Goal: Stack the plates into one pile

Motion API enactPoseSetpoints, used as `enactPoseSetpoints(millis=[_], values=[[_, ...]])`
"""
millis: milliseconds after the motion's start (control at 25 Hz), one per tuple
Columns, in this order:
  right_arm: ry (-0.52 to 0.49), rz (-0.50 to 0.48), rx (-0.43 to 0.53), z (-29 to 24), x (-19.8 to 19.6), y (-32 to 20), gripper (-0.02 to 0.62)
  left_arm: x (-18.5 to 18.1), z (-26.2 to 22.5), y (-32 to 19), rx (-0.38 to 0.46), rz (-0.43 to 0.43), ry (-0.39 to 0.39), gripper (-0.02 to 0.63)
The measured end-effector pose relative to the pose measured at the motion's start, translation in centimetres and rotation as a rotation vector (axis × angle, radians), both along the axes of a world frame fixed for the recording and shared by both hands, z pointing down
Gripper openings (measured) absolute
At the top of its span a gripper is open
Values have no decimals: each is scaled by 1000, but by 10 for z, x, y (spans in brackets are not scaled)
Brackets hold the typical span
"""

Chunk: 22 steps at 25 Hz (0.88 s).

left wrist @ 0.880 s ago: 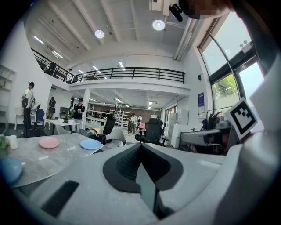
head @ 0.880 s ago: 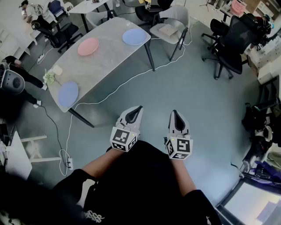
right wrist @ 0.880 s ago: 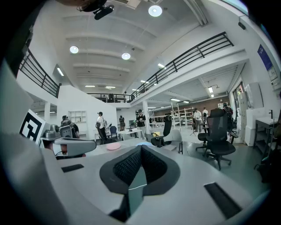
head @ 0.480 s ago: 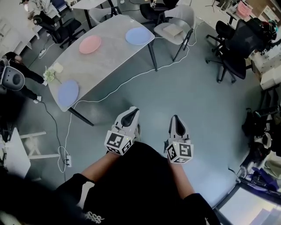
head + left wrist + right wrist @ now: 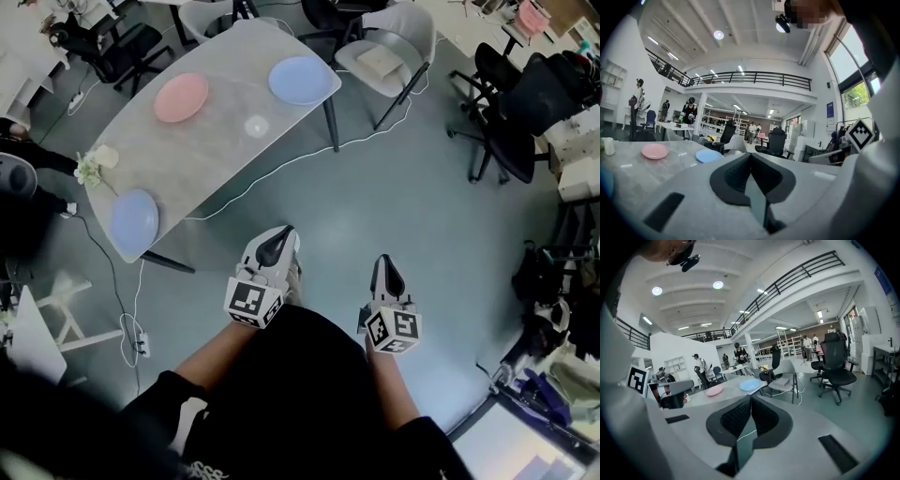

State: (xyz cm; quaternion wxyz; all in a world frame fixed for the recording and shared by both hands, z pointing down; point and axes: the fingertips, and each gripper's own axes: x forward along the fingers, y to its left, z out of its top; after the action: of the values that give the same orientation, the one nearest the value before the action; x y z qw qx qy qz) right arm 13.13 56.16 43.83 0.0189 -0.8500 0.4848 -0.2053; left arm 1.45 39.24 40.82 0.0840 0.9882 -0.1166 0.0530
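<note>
while both grippers were shut, three plates lay unstacked

as i looked down through the head view, the left gripper [image 5: 284, 236] and the right gripper [image 5: 384, 266] hung side by side over the floor, well short of the table [image 5: 216, 155], both pointing roughly toward it. each gripper's own view showed its jaws pressed together with nothing between them, so neither claw had hold of anything.

the plates lay apart on the grey tabletop. i saw a pink plate [image 5: 181, 97] near the far edge and a far blue plate [image 5: 302, 80] close to the far right corner. a near blue plate [image 5: 134, 216] sat alone at the left end, well apart from the other two. some white flowers [image 5: 91, 167] sat at the left edge, between the pink plate and the near blue plate.

a light chair [image 5: 386, 56] stood beyond the far right corner, and black office chairs [image 5: 520, 112] stood farther right. from both gripper views i could make out the pink plate and the far blue plate low on the tabletop, with people standing in the hall behind.
</note>
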Motion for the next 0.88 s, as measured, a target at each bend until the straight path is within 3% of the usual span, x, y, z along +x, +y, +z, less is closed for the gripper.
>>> enactPoseSetpoints(millis=[360,640,880], values=[[-16,-17,22,-25,57,-138,13,15,19,-152,-91,-115,-80,17],[7,12,-16,-25,98,-206,14,58,30,-212,-102,-36,-87,17],[-3,15,-7,-24,103,-234,13,83,25,-245,-72,-14,-76,17]])
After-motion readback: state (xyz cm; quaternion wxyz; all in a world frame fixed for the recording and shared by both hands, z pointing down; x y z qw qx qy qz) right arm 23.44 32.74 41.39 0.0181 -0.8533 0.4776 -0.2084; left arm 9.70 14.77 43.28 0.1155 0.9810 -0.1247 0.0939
